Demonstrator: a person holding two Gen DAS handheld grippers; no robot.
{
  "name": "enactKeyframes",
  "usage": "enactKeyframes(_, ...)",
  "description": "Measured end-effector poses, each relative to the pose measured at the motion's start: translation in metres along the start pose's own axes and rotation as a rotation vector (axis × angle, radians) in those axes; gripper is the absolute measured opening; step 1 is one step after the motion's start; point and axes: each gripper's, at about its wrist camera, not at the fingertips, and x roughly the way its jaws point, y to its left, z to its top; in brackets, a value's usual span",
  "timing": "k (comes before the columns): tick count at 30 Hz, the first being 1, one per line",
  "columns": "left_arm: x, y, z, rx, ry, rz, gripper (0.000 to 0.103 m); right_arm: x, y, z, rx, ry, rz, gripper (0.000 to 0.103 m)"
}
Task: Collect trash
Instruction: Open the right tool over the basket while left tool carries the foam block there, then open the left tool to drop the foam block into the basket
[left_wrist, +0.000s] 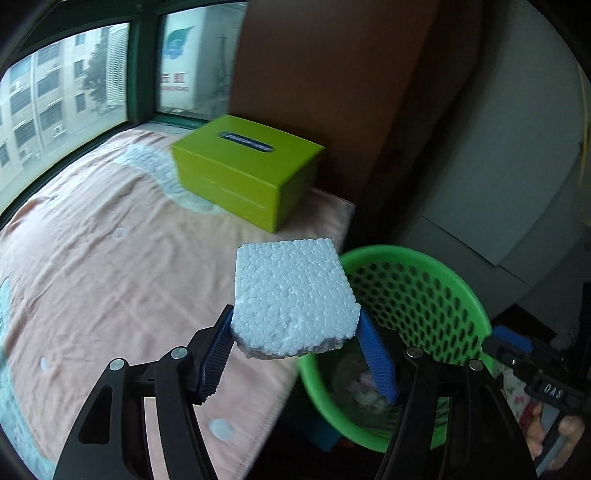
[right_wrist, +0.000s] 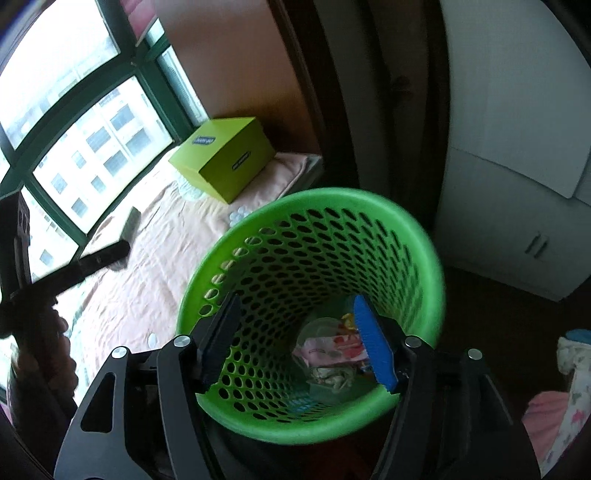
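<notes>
My left gripper (left_wrist: 295, 328) is shut on a white styrofoam block (left_wrist: 293, 295), held above the edge of the pink bed cover, just left of the green perforated trash basket (left_wrist: 417, 291). My right gripper (right_wrist: 295, 325) is open and empty, its blue-padded fingers (right_wrist: 373, 343) hanging over the mouth of the green basket (right_wrist: 332, 206). Crumpled wrappers and plastic trash (right_wrist: 332, 350) lie at the basket's bottom. The left gripper also shows in the right wrist view (right_wrist: 127, 236) as a dark shape at left over the bed.
A lime-green tissue box (left_wrist: 243, 166) sits on the pink cover (left_wrist: 110, 258) near the window; it also shows in the right wrist view (right_wrist: 225, 155). White cabinets (right_wrist: 517, 184) and a brown wooden panel (left_wrist: 332, 92) stand behind the basket.
</notes>
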Motion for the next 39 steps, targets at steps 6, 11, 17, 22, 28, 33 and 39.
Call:
enactKeyframes(6,0.009,-0.031,-0.012,0.040,0.037,-0.038,0.063,-0.014,-0.008,-0.003,0.012,-0.029,-0.006,0.069)
enactKeyframes(11,0.015,-0.048,-0.020,0.057,0.066,-0.058,0.063,-0.017,-0.010,-0.005,0.008,-0.040,-0.004,0.072)
enactKeyframes(17,0.018,-0.060,-0.023,0.077,0.078,-0.067,0.070,-0.023,-0.010,-0.007,0.001,-0.055,-0.004,0.074)
enactKeyframes(22,0.014,-0.064,-0.025,0.079,0.068,-0.068,0.079,-0.025,-0.010,-0.009,0.002,-0.059,-0.001,0.075)
enactKeyframes(28,0.000,-0.054,-0.027,0.042,0.043,-0.048,0.083,-0.028,-0.005,-0.009,-0.009,-0.065,0.012,0.077)
enactKeyframes(33,-0.023,-0.037,-0.028,0.003,-0.003,-0.008,0.087,-0.026,0.006,-0.011,-0.029,-0.064,0.035,0.078)
enactKeyframes(39,-0.052,-0.016,-0.032,-0.044,-0.059,0.065,0.094,-0.023,0.026,-0.010,-0.061,-0.066,0.078,0.081)
